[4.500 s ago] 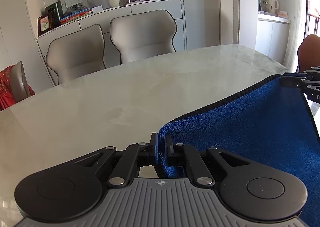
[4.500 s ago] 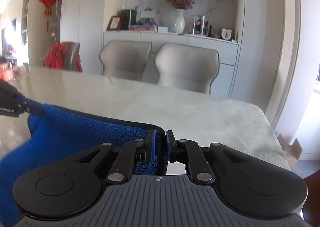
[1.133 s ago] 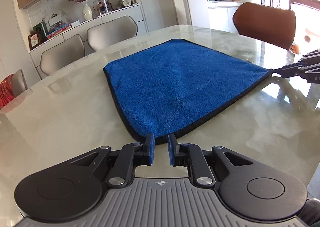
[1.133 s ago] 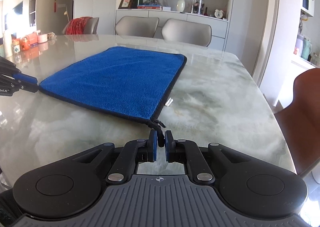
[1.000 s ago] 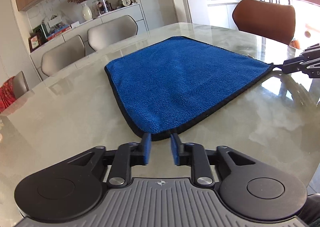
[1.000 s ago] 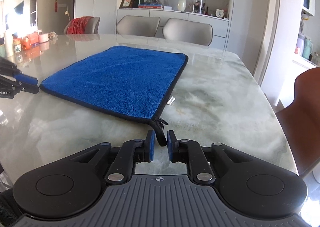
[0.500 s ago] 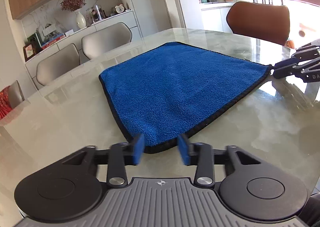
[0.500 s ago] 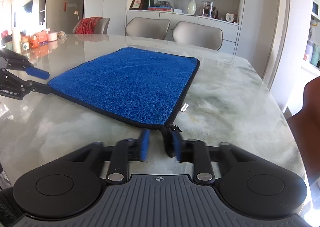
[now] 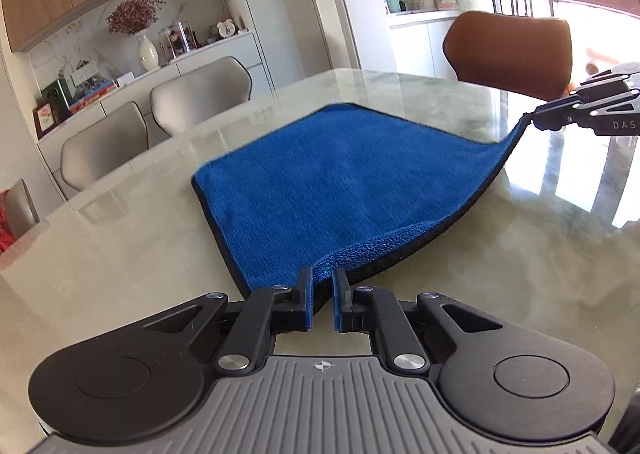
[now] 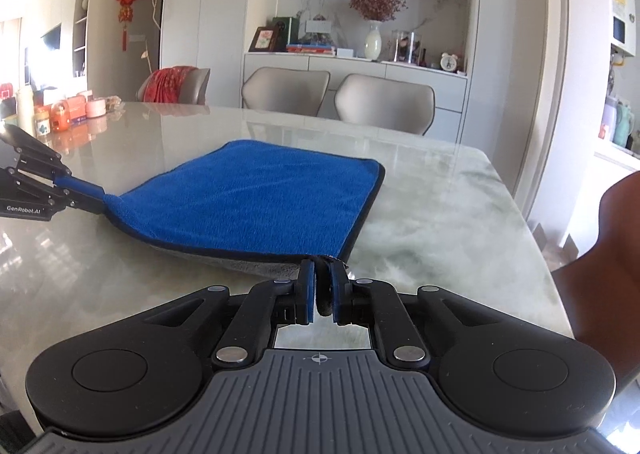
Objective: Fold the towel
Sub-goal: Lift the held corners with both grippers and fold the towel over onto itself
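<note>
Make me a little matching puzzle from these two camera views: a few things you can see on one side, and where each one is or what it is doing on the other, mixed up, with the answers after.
Things:
1. blue towel
2. left gripper
3. brown chair
4. white vase

Places or states:
A. standing on the sideboard shelf against the back wall
B. lying on the marble table with its two near corners lifted
C. shut on the towel's near corner
D. pulled up at the table's far right side

Pairs: 1-B, 2-C, 3-D, 4-A
</note>
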The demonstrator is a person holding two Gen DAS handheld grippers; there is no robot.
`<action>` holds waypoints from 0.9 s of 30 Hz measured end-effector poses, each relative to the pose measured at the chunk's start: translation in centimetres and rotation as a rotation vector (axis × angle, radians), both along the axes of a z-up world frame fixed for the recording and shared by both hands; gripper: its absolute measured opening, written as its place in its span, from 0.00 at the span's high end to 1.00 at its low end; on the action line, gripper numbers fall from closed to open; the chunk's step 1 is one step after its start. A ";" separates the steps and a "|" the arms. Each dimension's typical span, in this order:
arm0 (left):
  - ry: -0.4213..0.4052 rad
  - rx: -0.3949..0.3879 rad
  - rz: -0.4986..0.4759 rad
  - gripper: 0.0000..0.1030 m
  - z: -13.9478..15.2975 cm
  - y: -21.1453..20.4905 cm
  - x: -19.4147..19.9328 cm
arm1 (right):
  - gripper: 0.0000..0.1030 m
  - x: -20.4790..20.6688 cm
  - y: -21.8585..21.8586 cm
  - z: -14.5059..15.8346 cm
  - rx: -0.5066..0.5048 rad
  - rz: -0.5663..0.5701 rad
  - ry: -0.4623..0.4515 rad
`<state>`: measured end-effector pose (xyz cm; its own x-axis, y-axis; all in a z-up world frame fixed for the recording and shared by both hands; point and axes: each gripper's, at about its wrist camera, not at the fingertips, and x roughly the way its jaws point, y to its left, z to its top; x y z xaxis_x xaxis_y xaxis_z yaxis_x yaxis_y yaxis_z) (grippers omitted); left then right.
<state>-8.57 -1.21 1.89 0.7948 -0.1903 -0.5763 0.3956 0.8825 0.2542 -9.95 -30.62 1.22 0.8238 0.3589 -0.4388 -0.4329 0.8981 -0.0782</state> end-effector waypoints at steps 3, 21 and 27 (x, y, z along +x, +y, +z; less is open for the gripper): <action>-0.013 0.000 0.010 0.92 0.9 0.3 1.3 | 0.91 1.0 0.1 0.6 0.006 -0.002 -0.015; -0.034 -0.013 0.043 0.92 4.0 2.0 9.3 | 0.92 10.1 1.4 4.4 -0.023 -0.009 -0.062; -0.038 0.013 0.054 0.92 4.1 1.9 12.7 | 0.92 15.1 2.0 4.8 -0.018 -0.032 -0.048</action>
<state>4.11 0.64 5.97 0.8248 -0.1390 -0.5481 0.3375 0.8988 0.2798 5.13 -28.66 6.06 0.8551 0.3243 -0.4046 -0.3992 0.9097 -0.1146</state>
